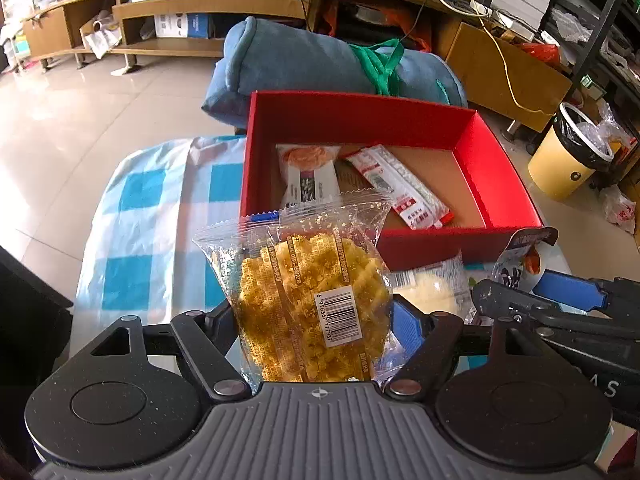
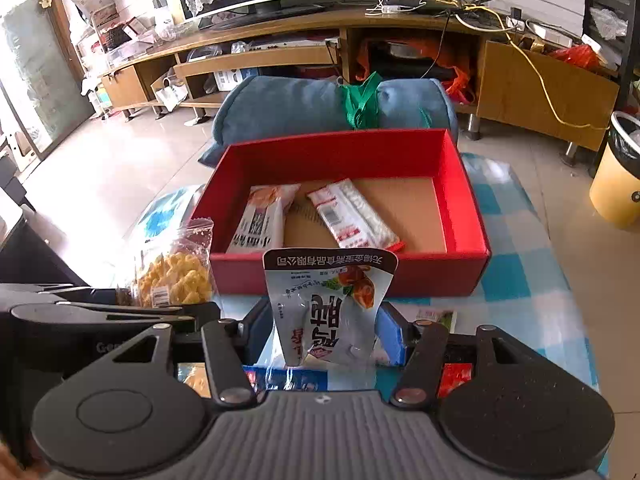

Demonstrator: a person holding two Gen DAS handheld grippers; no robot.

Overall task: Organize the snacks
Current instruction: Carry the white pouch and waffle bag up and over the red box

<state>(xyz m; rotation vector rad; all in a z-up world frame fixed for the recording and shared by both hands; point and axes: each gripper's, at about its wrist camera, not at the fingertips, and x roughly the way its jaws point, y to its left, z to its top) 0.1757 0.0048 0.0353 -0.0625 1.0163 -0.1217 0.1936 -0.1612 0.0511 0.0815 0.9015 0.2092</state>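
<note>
Two light, crinkly packs: my left gripper (image 1: 316, 320) is clamped on the waffle pack (image 1: 312, 304), right gripper (image 2: 326, 332) on the white pouch (image 2: 326, 312). Both slippery & crushable, so I'd grip w/ care at mid-body til they're over the red box (image 2: 460, 200)

R claw (image 2: 326, 332) w/ white pouch (image 2: 326, 304)

glossy clear plastic waffle packet (image 1: 308, 300), matt red cardboard box (image 2: 460, 184), checked cloth table cover (image 1: 152, 216), shiny floor tiles (image 1: 80, 120)

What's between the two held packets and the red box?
Nothing visible but the near wall of the red box, which both must clear. The waffle packet and white pouch are held just short of it; open floor lies right of two packets inside.
</note>
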